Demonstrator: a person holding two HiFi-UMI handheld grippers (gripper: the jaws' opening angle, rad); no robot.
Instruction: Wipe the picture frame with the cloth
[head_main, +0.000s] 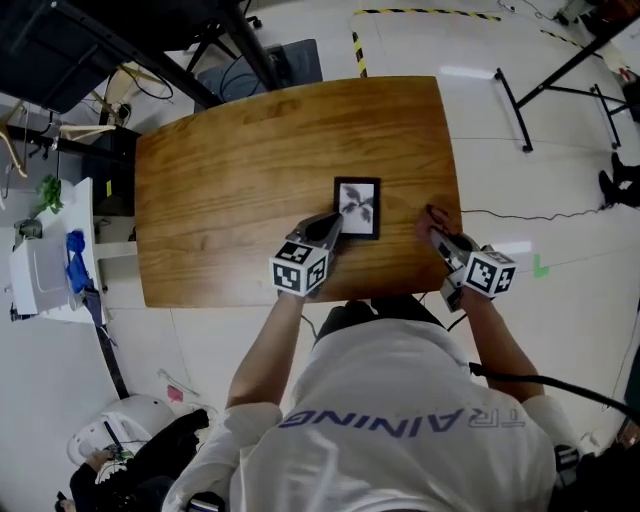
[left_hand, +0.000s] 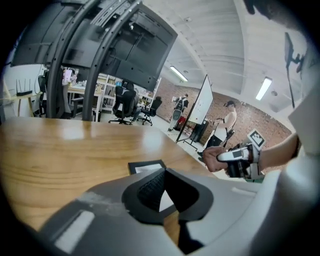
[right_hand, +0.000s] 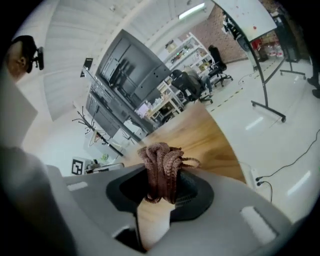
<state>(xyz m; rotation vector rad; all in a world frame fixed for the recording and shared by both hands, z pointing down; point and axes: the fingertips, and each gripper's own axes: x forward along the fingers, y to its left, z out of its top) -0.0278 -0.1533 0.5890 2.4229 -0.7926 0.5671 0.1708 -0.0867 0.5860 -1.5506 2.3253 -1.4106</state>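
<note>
While the brown, ropy knitted cloth (right_hand: 161, 170) sits pinched between the jaws of the right gripper (right_hand: 162, 189), no wiping shows yet. The bunched fabric hangs in the air to the right of the small black-rimmed picture frame (head_main: 357, 208), well apart from it and touching nothing but the jaws.

The frame lies flat, glass up, on the oval brown wooden table (head_main: 230, 190), with a dark leafy print on a pale ground. The left gripper (head_main: 330, 226) comes in at the frame's lower left corner. Its jaws stand a narrow way apart, and its own view shows only the frame's pale face and bare wood through the gap, nothing clamped. Whether its tips press on the rim I cannot tell.

By my reading the task is at its preparation stage: the cloth is in hand and the frame is perhaps being steadied. Bringing the cloth over and rubbing the glass and border is all left to do.

The only legible writing is "TRAINING", in pale capitals across the person's white shirt (head_main: 400, 420) below the frame. The square black-and-white markers on each gripper's cube (head_main: 488, 272) carry patterns, no words. No brand shows on the frame.
</note>
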